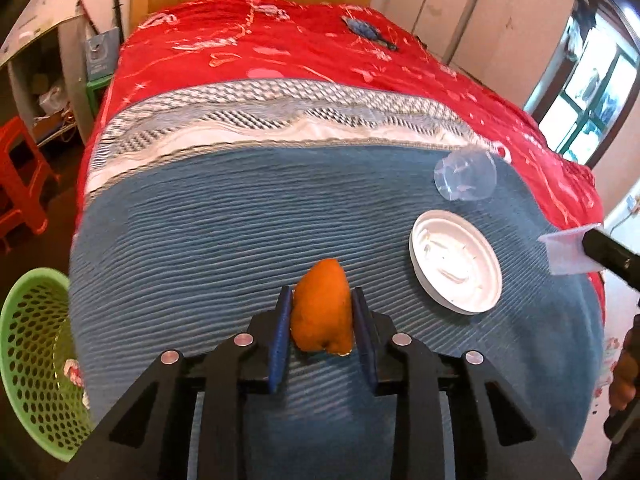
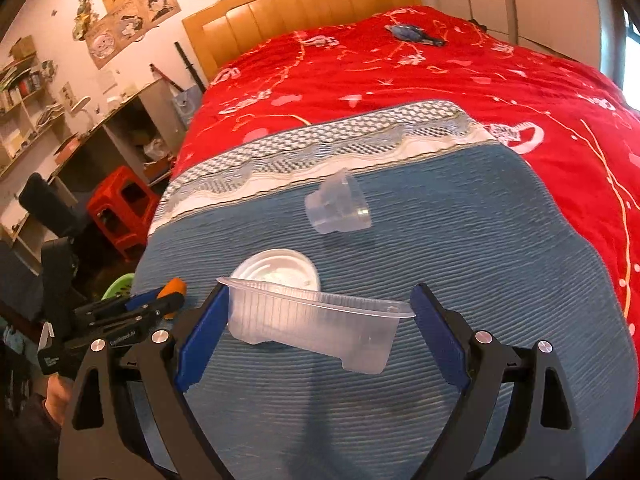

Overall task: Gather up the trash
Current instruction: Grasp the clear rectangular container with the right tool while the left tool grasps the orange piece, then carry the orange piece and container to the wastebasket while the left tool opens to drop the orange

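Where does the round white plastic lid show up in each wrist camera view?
Left wrist: the round white plastic lid lies right of centre on the blue ribbed blanket.
Right wrist: the lid is centre-left, partly behind the clear plastic tray.
Shared landmark: clear plastic cup just beyond it.

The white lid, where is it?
The white lid lies on the blue blanket, right of the orange peel and below the clear cup in the left view.

Peel btwn left tongs, lid to its right, cup behind lid, basket left of bed
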The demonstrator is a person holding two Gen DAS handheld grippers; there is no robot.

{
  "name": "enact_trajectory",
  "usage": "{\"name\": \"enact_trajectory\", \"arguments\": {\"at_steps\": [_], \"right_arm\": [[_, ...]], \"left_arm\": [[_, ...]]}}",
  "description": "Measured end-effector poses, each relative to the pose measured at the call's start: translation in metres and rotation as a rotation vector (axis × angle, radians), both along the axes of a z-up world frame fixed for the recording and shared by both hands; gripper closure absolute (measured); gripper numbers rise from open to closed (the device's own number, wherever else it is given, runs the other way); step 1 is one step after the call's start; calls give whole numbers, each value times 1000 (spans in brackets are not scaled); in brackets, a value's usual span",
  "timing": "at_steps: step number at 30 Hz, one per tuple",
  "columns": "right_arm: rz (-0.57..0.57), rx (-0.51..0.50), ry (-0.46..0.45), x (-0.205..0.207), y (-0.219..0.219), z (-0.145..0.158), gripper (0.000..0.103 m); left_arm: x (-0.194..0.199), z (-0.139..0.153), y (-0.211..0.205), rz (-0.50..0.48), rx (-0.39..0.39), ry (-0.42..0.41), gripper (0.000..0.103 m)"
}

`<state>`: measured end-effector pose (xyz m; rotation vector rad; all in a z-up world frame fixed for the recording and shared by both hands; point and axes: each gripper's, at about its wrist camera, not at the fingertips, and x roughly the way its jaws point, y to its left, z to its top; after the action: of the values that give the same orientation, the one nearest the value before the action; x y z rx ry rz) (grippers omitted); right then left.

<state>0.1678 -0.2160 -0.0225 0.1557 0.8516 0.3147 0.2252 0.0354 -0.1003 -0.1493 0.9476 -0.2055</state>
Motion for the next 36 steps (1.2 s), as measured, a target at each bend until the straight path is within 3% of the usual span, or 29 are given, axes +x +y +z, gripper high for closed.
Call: {"name": "enact_trajectory", "arguments": {"at_steps": [9,17,23,31,34,36], "right_arm": [[104,31,-15,-18,53,10,14],[212,38,-22,-26,110,17,14],[282,35,-23,-32,148,21,14],[352,34,-17,-36,194,24,14],[371,32,-16,-36,208,24,14],[385,32,-12,-36,216,24,14]], "left_arm": [[-51,33,64,139,-26,-69,74],[-94,48,134,282,17,-108,74],[-113,39,195,399,12,-73,74],[-120,21,243,487,2,-24,73],[-121,14,255,509,0,-9,66],[-121,10,261,526,-6,-6,55]]}}
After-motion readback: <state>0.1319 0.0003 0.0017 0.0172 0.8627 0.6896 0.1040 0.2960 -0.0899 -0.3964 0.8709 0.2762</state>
